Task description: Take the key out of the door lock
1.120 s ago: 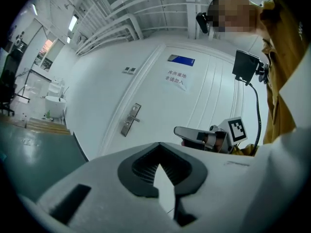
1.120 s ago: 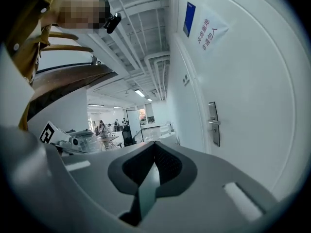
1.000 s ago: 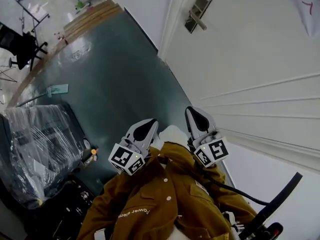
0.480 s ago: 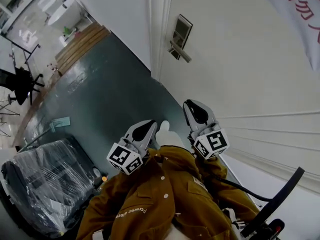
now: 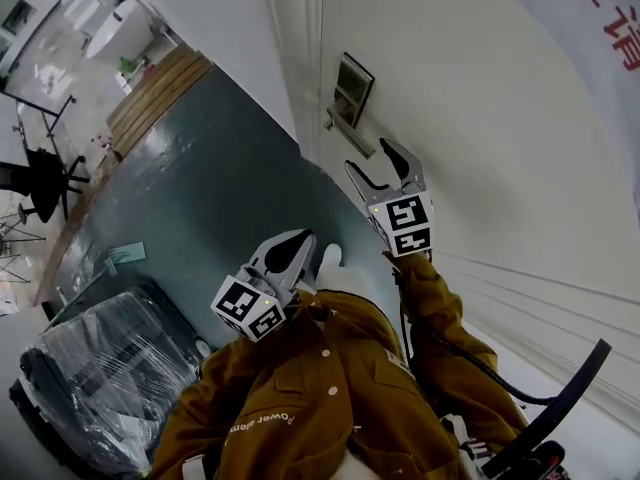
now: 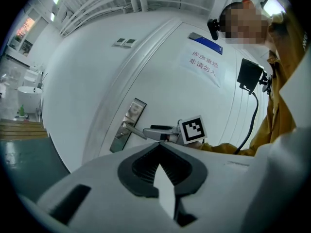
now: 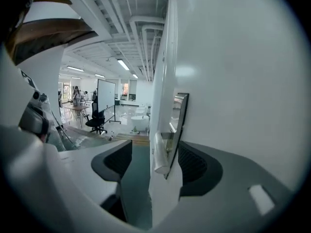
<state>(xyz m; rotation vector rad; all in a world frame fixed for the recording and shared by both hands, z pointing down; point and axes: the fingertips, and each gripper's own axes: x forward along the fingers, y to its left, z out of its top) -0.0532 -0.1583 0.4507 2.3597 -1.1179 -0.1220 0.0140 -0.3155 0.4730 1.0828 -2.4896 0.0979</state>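
My right gripper is raised to the white door, just below the dark door lock plate. Its jaws have just been opening and stand wide. In the right gripper view, the end of the silver lever handle shows in the gap between them, and neither pad touches it. The key is too small to make out in any view. My left gripper is held low by my chest, well apart from the lock, its jaws closed together on nothing. Brown jacket sleeves cover both arms above a dark green floor.
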